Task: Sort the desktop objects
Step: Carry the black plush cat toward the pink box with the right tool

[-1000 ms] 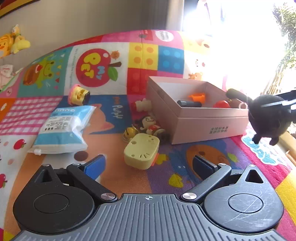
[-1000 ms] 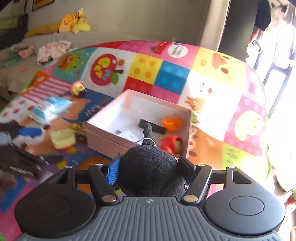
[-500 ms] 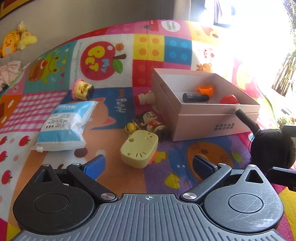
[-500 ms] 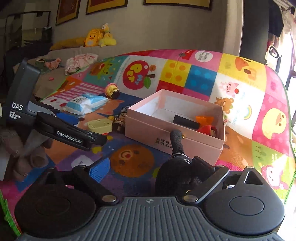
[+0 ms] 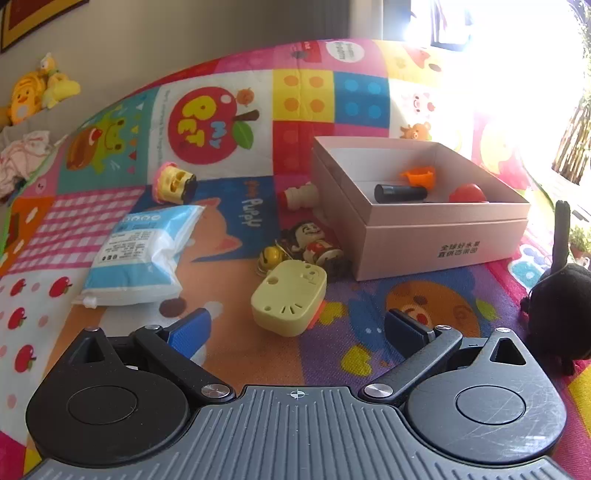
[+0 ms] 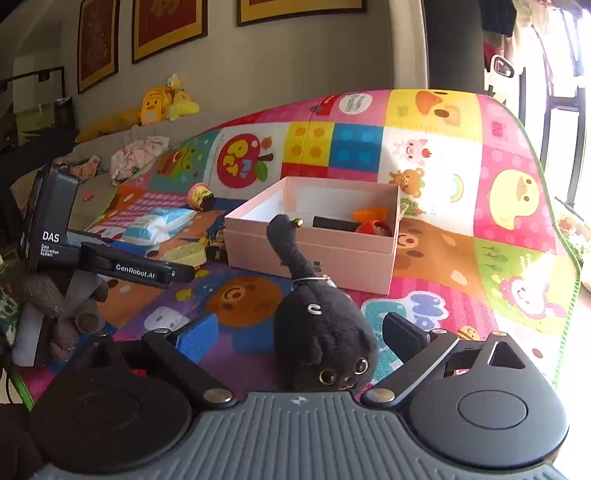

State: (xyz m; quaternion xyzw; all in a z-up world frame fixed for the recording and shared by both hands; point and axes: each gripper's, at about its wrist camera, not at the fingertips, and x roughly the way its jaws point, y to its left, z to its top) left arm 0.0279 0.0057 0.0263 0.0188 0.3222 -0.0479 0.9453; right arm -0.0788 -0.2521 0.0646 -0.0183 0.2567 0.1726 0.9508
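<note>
Right wrist: 1 black cat plush (image 6: 325,332), 1 pink box (image 6: 317,247).

Grey wall (image 6: 295,55) carries gold-framed pictures (image 6: 168,26). Patterned play mat (image 6: 461,206) covers floor. Strong daylight from window (image 6: 565,122), right side.

Strong daylight from the upper right of both frames, blown out to white over the colourful patchwork cartoon play mat (image 5: 221,229) in the left wrist view. Dimmer at the upper left, toward the grey wall (image 6: 295,55). Short soft shadows beneath the pink cardboard box (image 5: 436,240). Heavy fisheye bending at the edges; sharp throughout, no motion blur.
</note>
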